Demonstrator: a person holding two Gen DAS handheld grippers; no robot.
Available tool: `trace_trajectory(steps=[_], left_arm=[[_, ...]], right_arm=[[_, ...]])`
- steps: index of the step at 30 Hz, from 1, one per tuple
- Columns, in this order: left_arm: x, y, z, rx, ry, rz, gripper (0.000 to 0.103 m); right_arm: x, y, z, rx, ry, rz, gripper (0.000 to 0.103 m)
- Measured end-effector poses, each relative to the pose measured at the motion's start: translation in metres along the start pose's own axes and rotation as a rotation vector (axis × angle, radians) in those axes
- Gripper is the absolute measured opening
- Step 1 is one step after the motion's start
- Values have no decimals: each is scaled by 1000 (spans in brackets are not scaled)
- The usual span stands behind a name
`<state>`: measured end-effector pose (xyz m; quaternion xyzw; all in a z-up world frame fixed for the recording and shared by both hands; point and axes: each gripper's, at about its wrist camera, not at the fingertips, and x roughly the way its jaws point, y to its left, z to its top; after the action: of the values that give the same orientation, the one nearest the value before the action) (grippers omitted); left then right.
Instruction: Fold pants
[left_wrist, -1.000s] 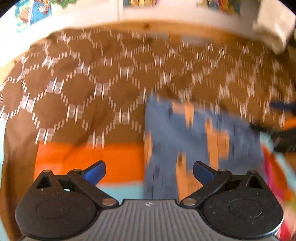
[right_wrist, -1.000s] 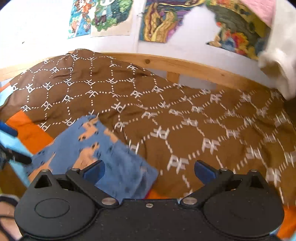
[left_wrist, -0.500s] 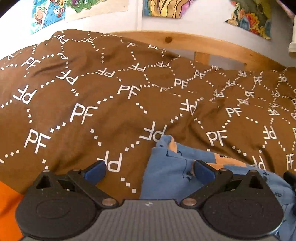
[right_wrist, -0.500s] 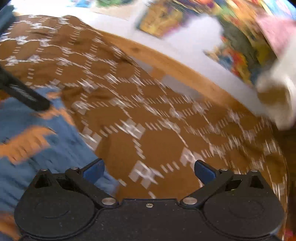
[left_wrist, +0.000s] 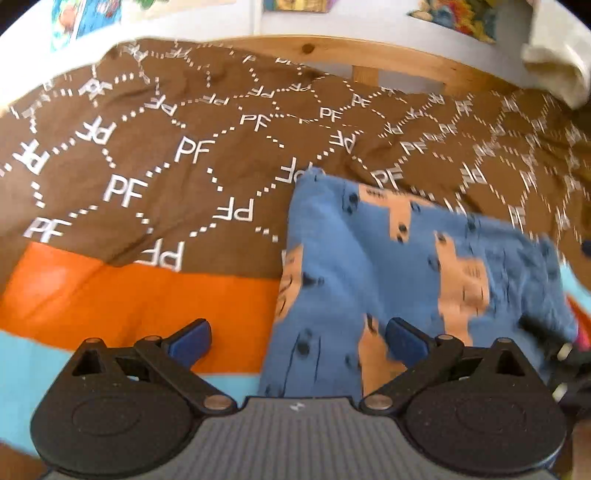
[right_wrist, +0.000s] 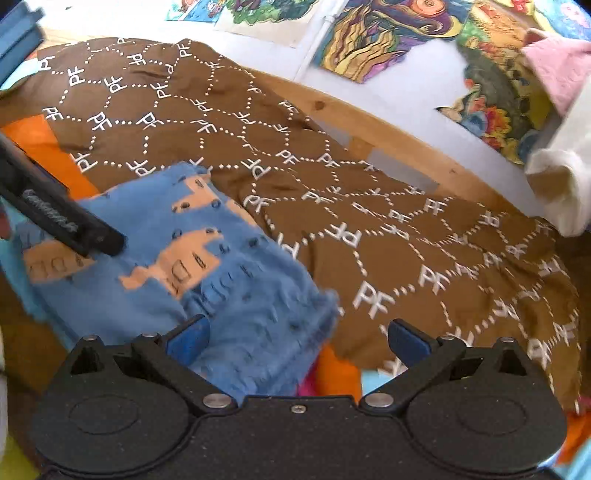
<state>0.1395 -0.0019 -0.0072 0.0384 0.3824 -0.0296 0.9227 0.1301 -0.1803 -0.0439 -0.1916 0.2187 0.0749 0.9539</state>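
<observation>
blue pants (left_wrist: 406, 266) folded, prob flat on brown blanket (left_wrist: 166, 155) | l grip (left_wrist: 297, 338) spread, empty | r grip (right_wrist: 297, 338) spread, empty

- Brown blanket (left_wrist: 155, 155) with white PF lettering covers the bed
- Wooden bed frame (right_wrist: 402, 136) behind it
- Colourful pictures (right_wrist: 373, 33) on the wall

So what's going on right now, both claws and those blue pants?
Left gripper open, empty. Right gripper open, empty. Blue pants lying folded on the brown blanket. Nothing in the way.
</observation>
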Motion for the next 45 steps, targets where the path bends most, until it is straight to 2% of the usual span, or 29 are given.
trace_trajectory(steps=[2, 8, 12, 16, 19, 22, 25, 27, 30, 33, 35, 38, 40, 42, 45], left_arm=[[-8, 0, -2, 10, 40, -11, 103], [-28, 18, -7, -73, 132, -37, 103], [-34, 22, -11, -102, 160, -28, 103], [-36, 18, -8, -121, 164, -38, 103], [-35, 14, -9, -94, 164, -31, 103], [-32, 13, -11, -83, 176, -22, 103], [-35, 14, -5, -92, 212, -23, 103], [-39, 19, 5, -99, 237, -37, 103], [-45, 29, 23, -74, 219, -79, 103], [-43, 33, 35, -12, 167, -91, 103], [-34, 35, 39, -5, 144, -104, 103], [-22, 46, 35, -113, 90, -153, 103], [-15, 53, 28, -201, 94, -186, 103], [-9, 56, 24, -224, 116, -224, 103], [-7, 54, 19, -204, 60, -226, 103]], right_arm=[[-9, -8, -3, 32, 6, 5, 102], [-32, -22, -3, 67, 24, 8, 102], [-50, -13, 4, 70, -26, -10, 102], [-56, -10, 10, 141, -43, 43, 102], [-49, -8, 10, 144, -16, 36, 102], [-39, -14, 1, 160, 46, 14, 102], [-42, -38, -9, 278, 71, 11, 102], [-48, -56, -12, 366, 72, -32, 102], [-51, -77, -11, 425, 52, -71, 102], [-47, -93, -6, 497, 14, -14, 102], [-44, -95, -3, 522, -7, 0, 102], [-39, -92, 4, 515, -20, 8, 102], [-37, -90, 8, 513, -28, 43, 102], [-32, -90, 8, 522, -27, 96, 102], [-19, -92, 4, 581, -24, 183, 102]])
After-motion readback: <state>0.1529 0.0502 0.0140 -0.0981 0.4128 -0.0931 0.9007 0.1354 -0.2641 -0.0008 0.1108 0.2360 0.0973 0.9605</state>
